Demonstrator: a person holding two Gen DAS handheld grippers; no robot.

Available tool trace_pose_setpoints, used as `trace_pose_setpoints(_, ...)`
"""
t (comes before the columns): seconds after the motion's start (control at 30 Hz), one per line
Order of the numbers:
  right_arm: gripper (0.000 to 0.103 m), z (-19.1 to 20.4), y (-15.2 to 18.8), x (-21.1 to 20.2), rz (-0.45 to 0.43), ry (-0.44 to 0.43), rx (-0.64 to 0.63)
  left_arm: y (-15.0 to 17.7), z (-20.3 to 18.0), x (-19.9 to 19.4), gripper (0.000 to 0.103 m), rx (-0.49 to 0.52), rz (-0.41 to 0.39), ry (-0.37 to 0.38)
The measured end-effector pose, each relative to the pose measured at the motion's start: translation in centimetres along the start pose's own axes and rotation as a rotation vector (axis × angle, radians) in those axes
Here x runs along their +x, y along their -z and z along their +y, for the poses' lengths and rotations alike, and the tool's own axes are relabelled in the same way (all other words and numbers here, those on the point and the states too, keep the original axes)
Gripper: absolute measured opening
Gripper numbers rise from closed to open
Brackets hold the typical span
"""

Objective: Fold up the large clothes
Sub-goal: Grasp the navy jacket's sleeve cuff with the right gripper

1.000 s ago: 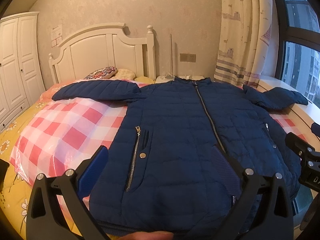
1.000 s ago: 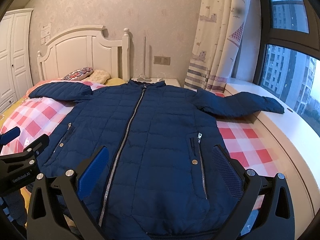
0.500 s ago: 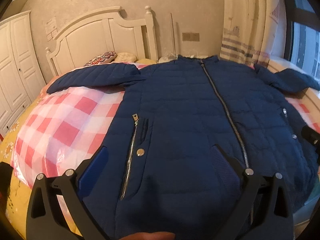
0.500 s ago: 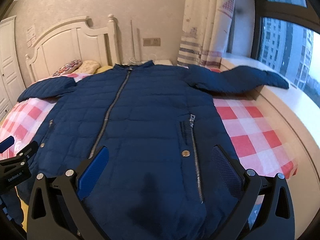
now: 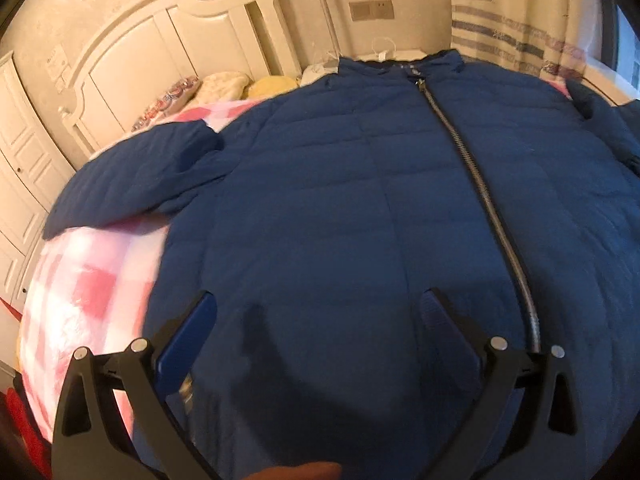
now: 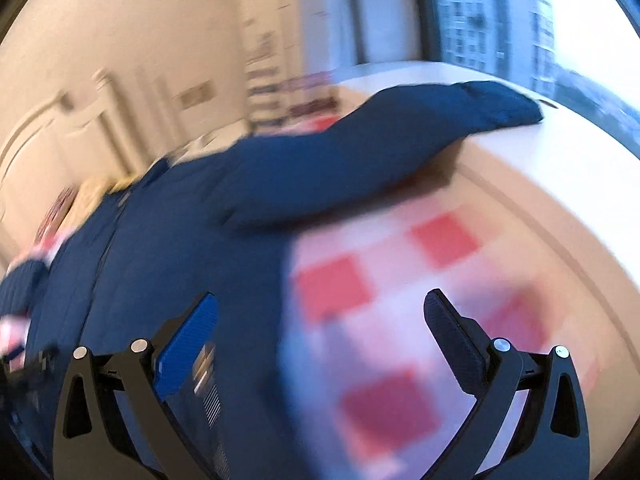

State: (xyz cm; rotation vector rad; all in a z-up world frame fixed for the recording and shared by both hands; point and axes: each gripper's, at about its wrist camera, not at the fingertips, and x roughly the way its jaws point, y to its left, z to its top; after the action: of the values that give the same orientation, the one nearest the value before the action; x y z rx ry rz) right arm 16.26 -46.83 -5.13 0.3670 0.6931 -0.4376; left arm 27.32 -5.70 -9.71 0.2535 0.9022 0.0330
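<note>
A large navy quilted jacket [image 5: 360, 208] lies flat, front up and zipped, on a bed with a pink and white checked cover [image 5: 84, 288]. Its left sleeve [image 5: 132, 176] stretches out toward the wardrobe side. My left gripper [image 5: 318, 320] hovers open just above the jacket's lower front, nothing between its fingers. In the blurred right wrist view the jacket's right sleeve [image 6: 384, 152] reaches across to a pale window ledge [image 6: 560, 168]. My right gripper [image 6: 320, 320] is open above the jacket's right edge and the bare checked cover [image 6: 400, 300].
A white headboard [image 5: 168, 48] and pillows [image 5: 224, 84] stand at the far end. White wardrobe doors [image 5: 16, 160] line the left. A curtain [image 5: 516, 20] hangs at the back right, and a window [image 6: 500, 20] runs along the right of the bed.
Both grippers have moved forward and lower over the jacket. The right gripper has swung right toward the right sleeve and bed edge; its view is now motion-blurred.
</note>
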Motion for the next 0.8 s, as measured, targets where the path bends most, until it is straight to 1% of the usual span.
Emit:
trace_pose_setpoints(0.07, 0.099, -1.8, -2.3, 2.2, 0.011, -0.025, 0.084, -0.3, 0.2, 1.0, 0.101, -0.028, 0.007, 0.02)
trace_pose_setpoints(0.13, 0.099, -3.6, -4.7, 4.8, 0.015, -0.059, 0.179, 0.0, 0.5, 1.3, 0.101, -0.06, 0.003, 0.059)
trace_pose_setpoints(0.27, 0.099, -4.8, -7.4, 8.8, 0.016, -0.042, 0.252, 0.1, 1.9, 2.3, 0.101, -0.142, 0.031, 0.174)
trace_pose_setpoints(0.3, 0.099, -5.1, -8.0, 9.7, 0.01, -0.039, 0.272, 0.2, 2.2, 2.4, 0.101, -0.154, 0.034, 0.192)
trace_pose_setpoints(0.33, 0.096, -5.3, -8.3, 10.2, 0.004, -0.029, 0.29, 0.1, 2.2, 2.5, 0.101, -0.156, 0.035, 0.198)
trace_pose_setpoints(0.4, 0.085, -6.1, -9.0, 11.1, -0.006, -0.019, 0.33, 0.0, 1.9, 2.6, 0.101, -0.145, 0.038, 0.189)
trace_pose_setpoints(0.43, 0.069, -6.3, -9.4, 11.5, -0.011, -0.031, 0.342, 0.0, 1.8, 2.6, 0.101, -0.138, 0.041, 0.187)
trace_pose_setpoints(0.47, 0.051, -6.2, -9.6, 11.6, -0.021, -0.061, 0.342, 0.0, 1.7, 2.6, 0.101, -0.133, 0.042, 0.19)
trace_pose_setpoints(0.5, 0.043, -5.4, -10.1, 11.1, -0.049, -0.093, 0.308, 0.0, 1.8, 2.7, 0.101, -0.129, 0.042, 0.198)
trace_pose_setpoints(0.53, 0.032, -4.3, -10.0, 10.2, -0.077, -0.096, 0.265, 0.0, 1.8, 2.7, 0.101, -0.129, 0.041, 0.202)
trace_pose_setpoints(0.57, 0.028, -2.9, -10.2, 9.1, -0.113, -0.106, 0.204, 0.0, 1.9, 2.6, 0.101, -0.13, 0.038, 0.205)
trace_pose_setpoints(0.6, 0.028, -0.6, -10.3, 7.5, -0.151, -0.141, 0.117, 0.1, 1.9, 2.6, 0.101, -0.134, 0.033, 0.208)
trace_pose_setpoints(0.67, 0.028, 3.2, -10.1, 5.4, -0.187, -0.187, -0.016, 0.4, 2.2, 2.3, 0.101, -0.149, 0.025, 0.223)
trace_pose_setpoints(0.7, 0.028, 5.8, -9.6, 4.2, -0.203, -0.228, -0.098, 0.4, 2.2, 2.2, 0.101, -0.154, 0.024, 0.227)
trace_pose_setpoints(0.77, 0.028, 10.4, -8.3, 2.6, -0.198, -0.302, -0.232, 0.4, 2.2, 2.2, 0.101, -0.158, 0.02, 0.23)
trace_pose_setpoints(0.8, 0.028, 12.3, -7.4, 2.2, -0.187, -0.331, -0.28, 0.5, 2.3, 2.2, 0.101, -0.159, 0.018, 0.231)
